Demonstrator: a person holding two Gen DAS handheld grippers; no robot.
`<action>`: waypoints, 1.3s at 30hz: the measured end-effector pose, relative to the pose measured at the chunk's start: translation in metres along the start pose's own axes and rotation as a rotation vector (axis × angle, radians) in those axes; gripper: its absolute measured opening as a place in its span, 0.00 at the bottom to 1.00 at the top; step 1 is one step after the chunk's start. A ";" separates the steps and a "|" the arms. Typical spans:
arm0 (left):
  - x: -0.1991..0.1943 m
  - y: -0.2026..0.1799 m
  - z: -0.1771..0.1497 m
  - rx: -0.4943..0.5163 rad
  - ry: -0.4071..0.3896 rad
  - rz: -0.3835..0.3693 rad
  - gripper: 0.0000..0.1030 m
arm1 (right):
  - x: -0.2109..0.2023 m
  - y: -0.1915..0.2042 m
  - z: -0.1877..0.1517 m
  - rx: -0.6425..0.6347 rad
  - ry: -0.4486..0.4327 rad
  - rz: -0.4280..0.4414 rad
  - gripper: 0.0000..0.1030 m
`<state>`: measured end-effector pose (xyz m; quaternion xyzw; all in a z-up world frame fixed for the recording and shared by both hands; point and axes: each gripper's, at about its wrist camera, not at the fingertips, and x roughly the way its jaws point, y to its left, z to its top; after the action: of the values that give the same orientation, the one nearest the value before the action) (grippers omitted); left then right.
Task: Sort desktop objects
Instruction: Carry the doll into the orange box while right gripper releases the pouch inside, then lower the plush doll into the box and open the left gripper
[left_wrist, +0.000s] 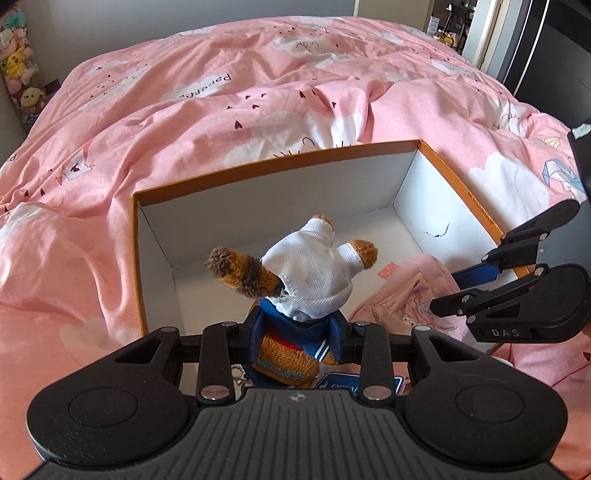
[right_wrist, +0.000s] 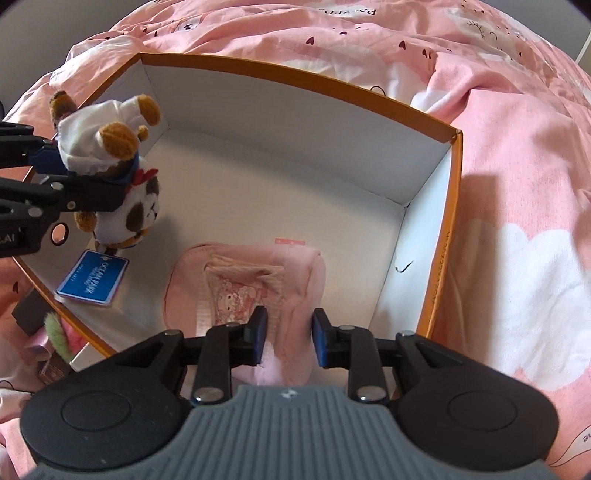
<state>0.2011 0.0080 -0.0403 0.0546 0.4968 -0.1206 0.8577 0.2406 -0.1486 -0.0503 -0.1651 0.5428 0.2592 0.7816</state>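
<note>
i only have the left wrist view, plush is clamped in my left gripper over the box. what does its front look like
Observer: The plush toy hangs head down from the left gripper; its face is white with brown patches, with a red bow at the collar.
Operator: is the tag loose
Observer: A blue tag dangles below the head, over the near left corner of the orange box.
Operator: what's the right gripper doing
Observer: The right gripper is open, its fingers either side of a fold of the pink pouch lying on the box floor.
Operator: anything outside the box
Observer: Small items, one green and fuzzy, lie on the bed by the box's left wall.
</note>
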 end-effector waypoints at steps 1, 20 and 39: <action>0.003 -0.001 0.000 0.005 0.015 0.003 0.39 | -0.002 0.000 0.000 -0.003 -0.004 -0.003 0.34; 0.041 -0.021 0.007 -0.047 0.117 -0.197 0.39 | -0.037 -0.022 0.000 0.004 -0.178 -0.054 0.49; 0.049 -0.060 0.067 0.236 -0.003 -0.054 0.39 | -0.052 -0.039 0.003 -0.029 -0.312 -0.085 0.48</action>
<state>0.2655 -0.0714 -0.0473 0.1414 0.4791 -0.2015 0.8425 0.2516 -0.1898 -0.0019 -0.1571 0.4037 0.2561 0.8642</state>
